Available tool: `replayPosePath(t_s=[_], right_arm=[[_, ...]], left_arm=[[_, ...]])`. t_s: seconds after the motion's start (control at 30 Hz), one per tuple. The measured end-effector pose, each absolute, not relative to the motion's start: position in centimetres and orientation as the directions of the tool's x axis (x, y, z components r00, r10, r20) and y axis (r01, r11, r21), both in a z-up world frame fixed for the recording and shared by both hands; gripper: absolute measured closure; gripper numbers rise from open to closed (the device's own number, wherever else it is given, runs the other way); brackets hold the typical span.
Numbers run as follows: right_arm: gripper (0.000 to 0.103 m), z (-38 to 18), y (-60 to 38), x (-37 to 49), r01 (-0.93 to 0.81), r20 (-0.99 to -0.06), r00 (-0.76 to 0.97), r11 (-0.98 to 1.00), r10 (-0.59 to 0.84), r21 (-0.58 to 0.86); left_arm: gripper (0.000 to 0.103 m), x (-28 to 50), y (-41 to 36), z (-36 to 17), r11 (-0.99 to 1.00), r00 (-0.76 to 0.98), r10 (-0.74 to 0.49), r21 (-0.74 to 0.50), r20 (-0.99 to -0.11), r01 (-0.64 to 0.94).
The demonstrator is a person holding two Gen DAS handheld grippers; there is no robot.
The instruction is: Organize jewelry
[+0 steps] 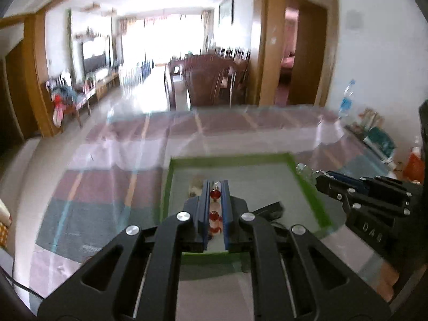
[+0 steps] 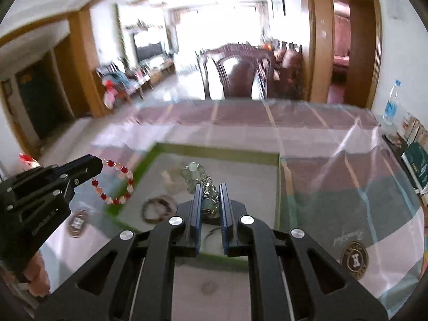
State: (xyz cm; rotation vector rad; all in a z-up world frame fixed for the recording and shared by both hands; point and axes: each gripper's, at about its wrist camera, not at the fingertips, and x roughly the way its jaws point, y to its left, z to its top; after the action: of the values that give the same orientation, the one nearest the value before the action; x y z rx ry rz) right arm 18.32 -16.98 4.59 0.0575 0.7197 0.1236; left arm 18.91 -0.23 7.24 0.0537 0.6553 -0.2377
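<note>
My left gripper (image 1: 215, 184) is shut on a red and pale pink bead bracelet (image 1: 215, 208), held above a grey tray with a green rim (image 1: 307, 184). From the right wrist view the same bracelet (image 2: 115, 183) hangs as a loop from the left gripper (image 2: 97, 164), over the tray's left edge (image 2: 139, 165). My right gripper (image 2: 210, 188) is shut on a pale green bead and metal chain piece (image 2: 206, 187), lifted above the tray. A dark bead bracelet (image 2: 157, 208) lies in the tray. In the left wrist view the right gripper (image 1: 321, 179) is at the right, with the pale beads (image 1: 305, 172) at its tip.
The tray rests on a table with a striped pink, grey and white cloth (image 2: 334, 182) under clear plastic. Round emblems (image 2: 354, 260) show on the cloth. A water bottle (image 2: 392, 103) and books (image 2: 414, 160) stand at the right edge. Dining chairs (image 2: 240, 72) are beyond the table.
</note>
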Motion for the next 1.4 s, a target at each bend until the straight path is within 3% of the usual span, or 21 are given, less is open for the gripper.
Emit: replayPosePath(t_s=[0.13, 0.27, 0.3, 0.37, 0.43, 0.6, 0.77, 0.93, 1.23, 1.3, 1.37, 1.4], right_arm=[[0.091, -1.4, -16.7, 21.7, -0.034, -0.76, 0.645, 0.997, 0.08, 0.076], [0.089, -4.0, -16.5, 22.1, -0.036, -0.798, 0.597, 0.997, 0.081, 0.074], [0.088, -4.1, -16.5, 22.0, -0.029, -0.802, 0.592, 0.997, 0.074, 0.071], [0.071, -3.9, -16.8, 21.5, -0.024, -0.797, 0.597, 0.996, 0.088, 0.091], [0.063, -3.0, -17.2, 20.3, -0.029, -0.781, 0.615, 0.993, 0.107, 0.113], [0.063, -1.8, -18.2, 15.1, -0.094, -0.767, 0.625, 0.989, 0.147, 0.112], [0.063, -4.7, -17.2, 11.9, -0.172, -0.825, 0.542, 0.982, 0.161, 0.079], [0.063, -7.7, -15.2, 11.7, -0.213, -0.86, 0.494, 0.977, 0.131, 0.026], [0.063, -8.7, -14.6, 13.3, -0.196, -0.853, 0.509, 0.981, 0.115, 0.016], [0.066, -8.7, -14.5, 13.3, -0.204, -0.847, 0.519, 0.979, 0.115, 0.008], [0.082, -8.6, -14.2, 13.0, -0.235, -0.846, 0.515, 0.972, 0.138, 0.016], [0.082, -8.5, -14.0, 12.9, -0.244, -0.846, 0.515, 0.97, 0.137, 0.008]], left_arm=[[0.094, 23.4, 0.2, 2.1, 0.981, 0.688, -0.179, -0.076, -0.703, 0.177], [0.093, 24.7, 1.2, -1.3, 0.981, 0.638, -0.19, -0.126, -0.746, 0.144], [0.091, 24.7, 1.4, -1.5, 0.983, 0.639, -0.184, -0.124, -0.747, 0.137], [0.07, 24.3, 1.7, -1.5, 0.982, 0.645, -0.19, -0.135, -0.741, 0.134], [0.06, 23.0, 2.2, -0.9, 0.981, 0.664, -0.195, -0.143, -0.722, 0.133], [0.058, 17.9, 1.6, -0.2, 0.981, 0.681, -0.161, -0.038, -0.715, 0.192], [0.056, 15.2, -0.8, -3.3, 0.959, 0.616, -0.121, 0.068, -0.778, 0.274], [0.053, 14.9, -1.8, -5.7, 0.953, 0.567, -0.108, 0.076, -0.816, 0.292], [0.046, 13.7, -1.5, -5.9, 0.957, 0.583, -0.111, 0.071, -0.805, 0.28], [0.046, 13.7, -1.5, -5.9, 0.958, 0.583, -0.111, 0.071, -0.805, 0.28], [0.046, 13.7, -1.5, -5.9, 0.957, 0.582, -0.111, 0.071, -0.805, 0.282], [0.046, 13.7, -1.5, -5.9, 0.956, 0.581, -0.112, 0.071, -0.806, 0.283]])
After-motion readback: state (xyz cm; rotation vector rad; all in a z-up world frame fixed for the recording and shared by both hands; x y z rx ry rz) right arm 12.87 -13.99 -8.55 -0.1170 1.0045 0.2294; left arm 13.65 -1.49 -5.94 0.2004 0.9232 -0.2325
